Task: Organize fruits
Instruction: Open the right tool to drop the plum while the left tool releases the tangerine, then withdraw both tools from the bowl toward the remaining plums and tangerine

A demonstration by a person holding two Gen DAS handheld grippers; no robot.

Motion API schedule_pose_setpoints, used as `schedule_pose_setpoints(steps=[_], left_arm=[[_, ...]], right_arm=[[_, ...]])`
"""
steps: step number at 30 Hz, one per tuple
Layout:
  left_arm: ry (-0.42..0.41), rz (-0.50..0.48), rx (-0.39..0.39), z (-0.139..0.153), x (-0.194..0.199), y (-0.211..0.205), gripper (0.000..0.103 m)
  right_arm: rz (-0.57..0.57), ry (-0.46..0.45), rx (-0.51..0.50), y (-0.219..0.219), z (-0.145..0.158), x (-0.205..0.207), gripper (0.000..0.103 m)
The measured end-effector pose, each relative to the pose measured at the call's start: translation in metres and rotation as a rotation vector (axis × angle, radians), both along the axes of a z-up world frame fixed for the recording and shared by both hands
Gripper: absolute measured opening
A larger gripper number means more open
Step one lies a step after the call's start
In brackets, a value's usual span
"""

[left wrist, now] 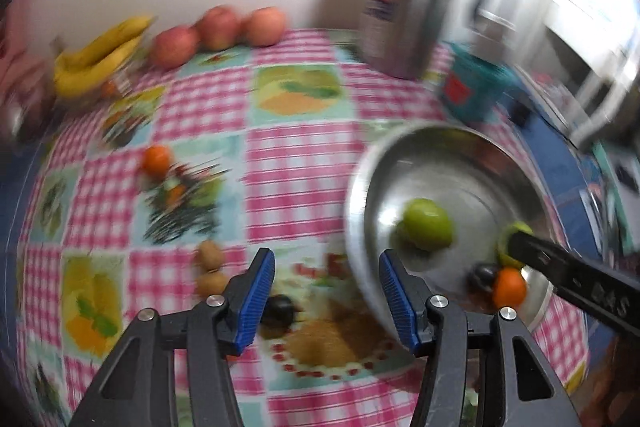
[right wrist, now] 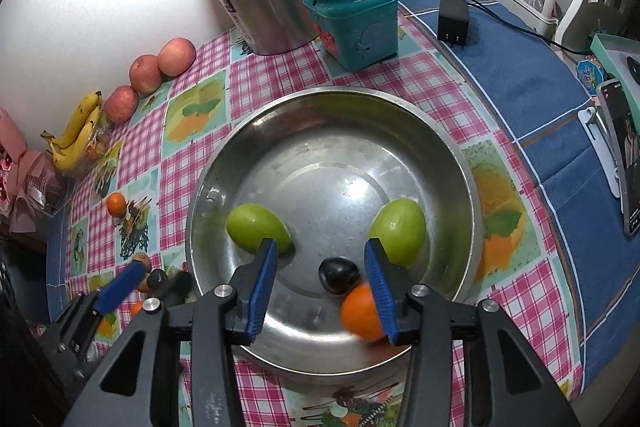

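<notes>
The left gripper (left wrist: 327, 301) hangs wide and empty over the bench (left wrist: 280, 163); a dark plum (left wrist: 279, 308) lies just ahead by its left finger. From the right wrist, the right gripper (right wrist: 320, 293) gapes empty above the steel bowl (right wrist: 460, 163), a blurred orange (right wrist: 360, 313) beneath it.

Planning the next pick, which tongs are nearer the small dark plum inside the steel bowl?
Right. The right tongs hover over the small dark plum in the steel bowl; the left tongs are outside its rim.
</notes>
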State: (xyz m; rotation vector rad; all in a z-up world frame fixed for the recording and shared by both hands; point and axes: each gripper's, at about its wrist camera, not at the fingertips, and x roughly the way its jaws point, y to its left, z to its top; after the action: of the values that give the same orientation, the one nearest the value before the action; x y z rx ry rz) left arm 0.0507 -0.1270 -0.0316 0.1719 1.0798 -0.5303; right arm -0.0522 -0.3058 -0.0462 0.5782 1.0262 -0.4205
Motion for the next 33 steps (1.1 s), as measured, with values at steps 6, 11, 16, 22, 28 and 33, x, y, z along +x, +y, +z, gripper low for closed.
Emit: schedule_pose_setpoints(steps=[6,11,16,22,28,33], left_arm=[[0.038,0.167,0.020,-0.004,0.027,0.039,0.058],[0.065,0.271,0.008,-0.003,0.037,0.069,0.062],[0.093,0.325,-0.017,-0.005,0.043,0.087,0.062],[0.103,0.342,-0.035,-0.004,0.043,0.092,0.062],[0.103,0.351,-0.023,-0.005,0.042,0.092,0.075],[0.097,0.357,0.000,-0.007,0.042,0.093,0.090]], right_arm=[[0.023,0.011,-0.028,0.007,0.002,0.003,0.046],[0.062,0.020,-0.059,0.019,0.005,0.008,0.046],[0.111,0.017,-0.073,0.030,0.007,0.013,0.046],[0.124,0.034,-0.092,0.034,0.006,0.015,0.046],[0.122,0.050,-0.099,0.034,0.003,0.016,0.046],[0.115,0.081,-0.112,0.033,-0.001,0.018,0.048]])
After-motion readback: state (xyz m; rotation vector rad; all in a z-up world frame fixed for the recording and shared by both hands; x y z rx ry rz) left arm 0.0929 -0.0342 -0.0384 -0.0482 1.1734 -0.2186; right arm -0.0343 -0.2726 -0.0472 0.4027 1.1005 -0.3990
